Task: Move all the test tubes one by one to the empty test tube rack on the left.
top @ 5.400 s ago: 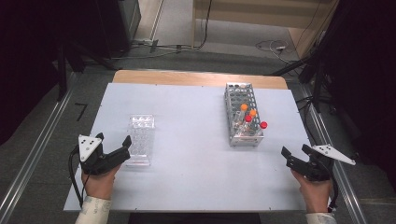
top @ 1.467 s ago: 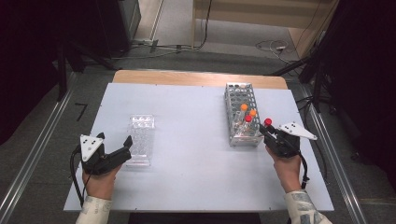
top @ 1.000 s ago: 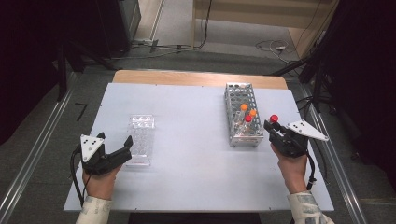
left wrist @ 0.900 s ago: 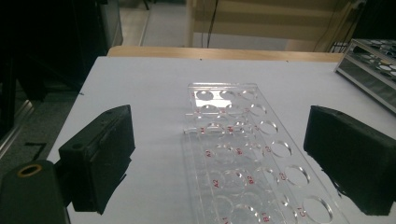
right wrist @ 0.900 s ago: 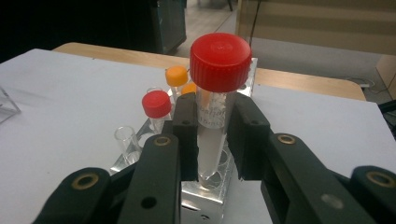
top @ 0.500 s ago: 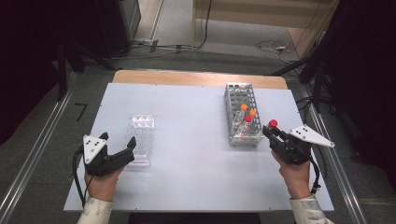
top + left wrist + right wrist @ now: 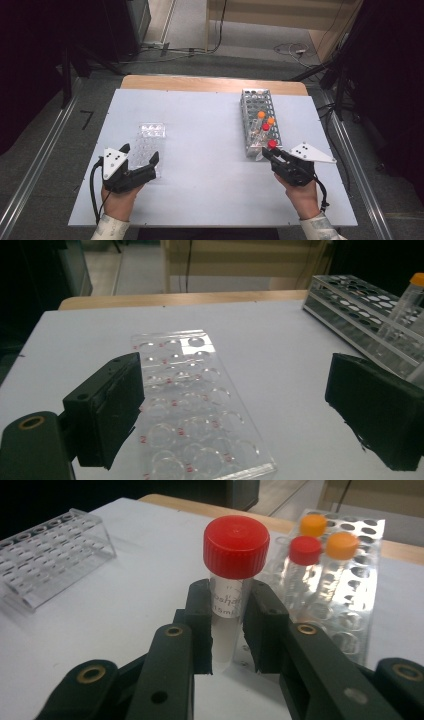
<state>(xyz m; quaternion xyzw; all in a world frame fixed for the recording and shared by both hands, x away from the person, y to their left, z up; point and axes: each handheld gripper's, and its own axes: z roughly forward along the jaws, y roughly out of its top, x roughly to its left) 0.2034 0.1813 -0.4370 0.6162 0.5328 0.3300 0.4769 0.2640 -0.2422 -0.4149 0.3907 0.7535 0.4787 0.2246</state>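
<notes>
at the left of the counter (image 7: 210, 200) the left tool (image 7: 140, 161) hangs with its jaws spread wide and nothing between them, just at the near end of the clear rack (image 7: 148, 146), a flat see-through block of round wells marked with small red numbers, all of them empty as far as i can see. in the left gripper view the clear rack (image 7: 192, 405) lies between the two black pads, which stand apart from it on either side.

across the bare middle of the counter, toward the right, stands the metal rack (image 7: 257, 112), a long wire-and-plate frame with two orange-capped tubes (image 7: 266, 118) and one red-capped tube (image 7: 265, 127) upright in its holes.

just beside its near end, the right tool (image 7: 268, 152) is clamped on the red-capped tube it carries (image 7: 233, 575): a clear plastic tube, upright, with a ribbed red screw cap and faint writing on its wall, the pads pressing its body just below the cap.

the step in hand looks like carrying this tube from the metal rack toward the clear rack. the next move calls for bringing it leftward across the counter, keeping it upright, and lining its bottom over one well before lowering; the left tool looks placed to steady the clear rack so it doesn't slide.
</notes>
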